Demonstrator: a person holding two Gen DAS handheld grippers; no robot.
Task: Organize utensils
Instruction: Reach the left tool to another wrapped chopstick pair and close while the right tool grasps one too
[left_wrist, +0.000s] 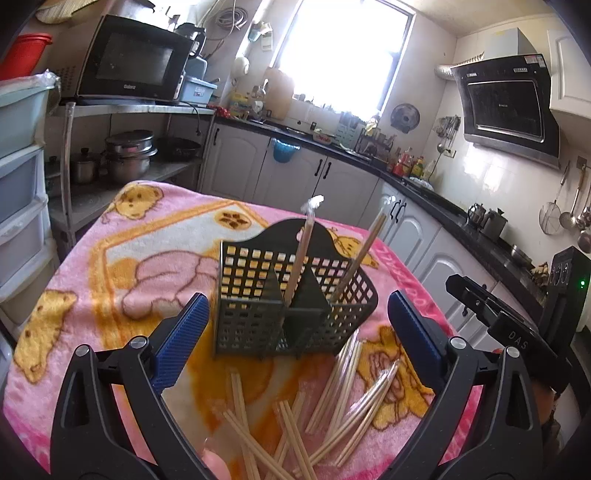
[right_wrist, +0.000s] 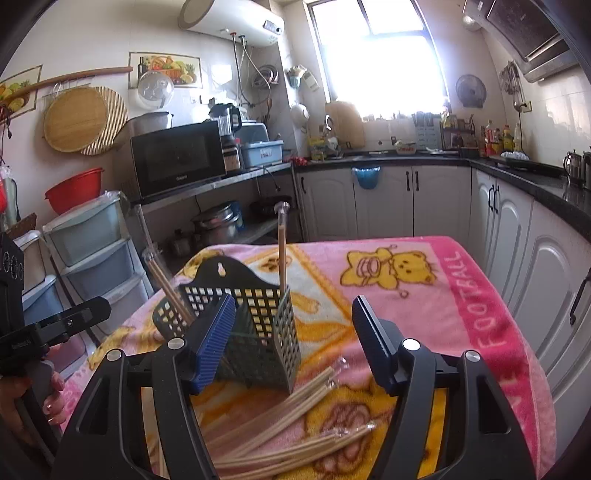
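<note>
the tabletop under its pink blanket (left_wrist: 122, 236) carries the black holder (left_wrist: 291, 295), two wrapped chopstick pairs already standing in it. loose chopsticks (left_wrist: 332, 398) lie just before it. left gripper (left_wrist: 295, 343) and right gripper (right_wrist: 291, 343) both hover with jaws open, empty. step in hand, i judge: picking another pair; next calls for lowering onto one.

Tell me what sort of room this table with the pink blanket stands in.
A home kitchen, most likely. A microwave sits on a metal shelf above stacked pots, a range hood hangs on the tiled wall, and white cabinets run under a dark countertop below the window.
</note>
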